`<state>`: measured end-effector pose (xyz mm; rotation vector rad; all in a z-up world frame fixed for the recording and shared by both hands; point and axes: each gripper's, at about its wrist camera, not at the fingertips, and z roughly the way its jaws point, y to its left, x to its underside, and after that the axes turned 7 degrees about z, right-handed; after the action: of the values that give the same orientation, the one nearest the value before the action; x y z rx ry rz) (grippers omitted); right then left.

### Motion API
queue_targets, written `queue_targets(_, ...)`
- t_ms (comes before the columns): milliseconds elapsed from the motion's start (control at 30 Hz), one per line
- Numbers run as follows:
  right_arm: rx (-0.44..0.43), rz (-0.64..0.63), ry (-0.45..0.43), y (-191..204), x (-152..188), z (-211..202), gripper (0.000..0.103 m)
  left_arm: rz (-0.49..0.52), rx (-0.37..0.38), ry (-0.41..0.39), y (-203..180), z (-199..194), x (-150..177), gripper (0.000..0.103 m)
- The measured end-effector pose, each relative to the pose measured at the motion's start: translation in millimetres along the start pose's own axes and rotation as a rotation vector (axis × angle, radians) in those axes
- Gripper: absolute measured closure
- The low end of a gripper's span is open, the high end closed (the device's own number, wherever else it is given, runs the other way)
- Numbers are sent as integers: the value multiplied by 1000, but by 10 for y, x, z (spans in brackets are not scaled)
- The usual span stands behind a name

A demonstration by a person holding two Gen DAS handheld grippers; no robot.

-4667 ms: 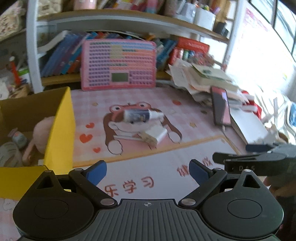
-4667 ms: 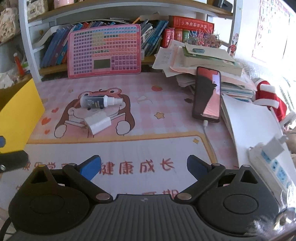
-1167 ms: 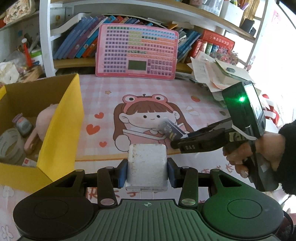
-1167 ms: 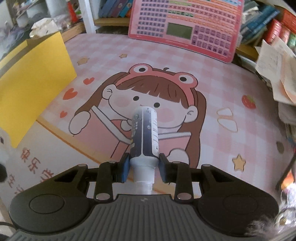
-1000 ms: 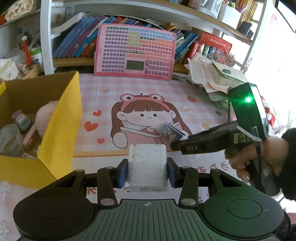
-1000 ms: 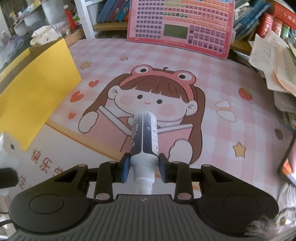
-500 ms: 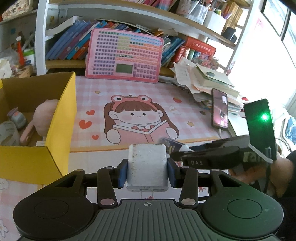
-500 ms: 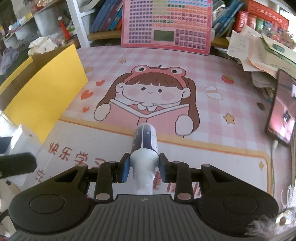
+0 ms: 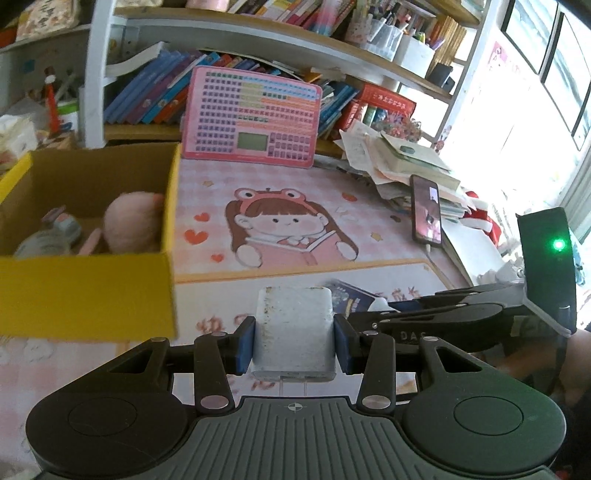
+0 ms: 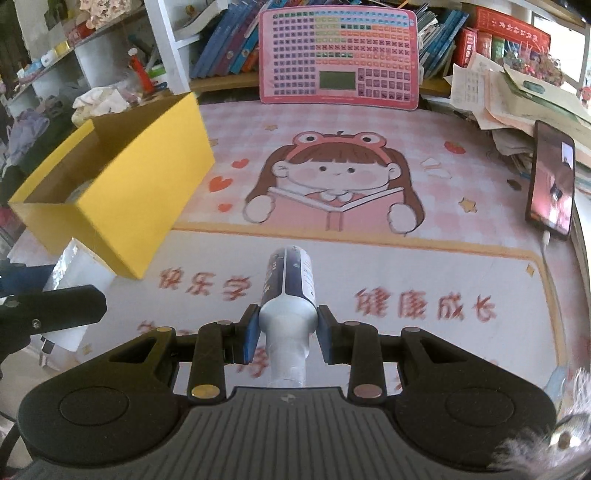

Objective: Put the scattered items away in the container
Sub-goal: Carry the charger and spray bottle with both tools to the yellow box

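My left gripper [image 9: 294,341] is shut on a white plug adapter [image 9: 293,328], held above the pink mat. The yellow cardboard box [image 9: 88,291] stands at the left; a pink plush toy [image 9: 133,223] and a few small items lie inside it. My right gripper [image 10: 284,332] is shut on a small navy-and-white bottle [image 10: 290,295], cap end toward the camera. In the right wrist view the yellow box [image 10: 122,199] sits up and to the left, with the adapter [image 10: 79,273] and the left gripper's finger at the far left. The right gripper's body shows at the right of the left wrist view.
A pink keypad toy [image 9: 251,116] leans on the bookshelf [image 9: 258,33] at the back. A phone [image 9: 426,210] on a cable lies beside a stack of papers and books [image 9: 399,158] at the right. The cartoon desk mat [image 10: 332,192] covers the table.
Both grippers have pulled back from the cartoon girl toward the mat's near edge, each still holding its item. The yellow box now looms closer in the left wrist view.
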<state>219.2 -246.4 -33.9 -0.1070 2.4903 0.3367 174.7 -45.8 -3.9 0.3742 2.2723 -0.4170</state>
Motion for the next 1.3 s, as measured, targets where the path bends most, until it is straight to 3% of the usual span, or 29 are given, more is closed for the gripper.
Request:
queue_targets(367,-18,-1,-7,691,546,-333,73,-54,20,12,336,-544,448,61)
queue_targets(667,19,32,-25,1040,931,-533,73,-22,29,22,478,-845,692,61)
queue_targets(867,15,44,-40,1251,1058,-631,73,27,-2,7,550,-1053,820,61)
queue_targets(1300,-45,-33,-3,1817,1144,-553,73,-41,-54,7,937,-1369,1103,61)
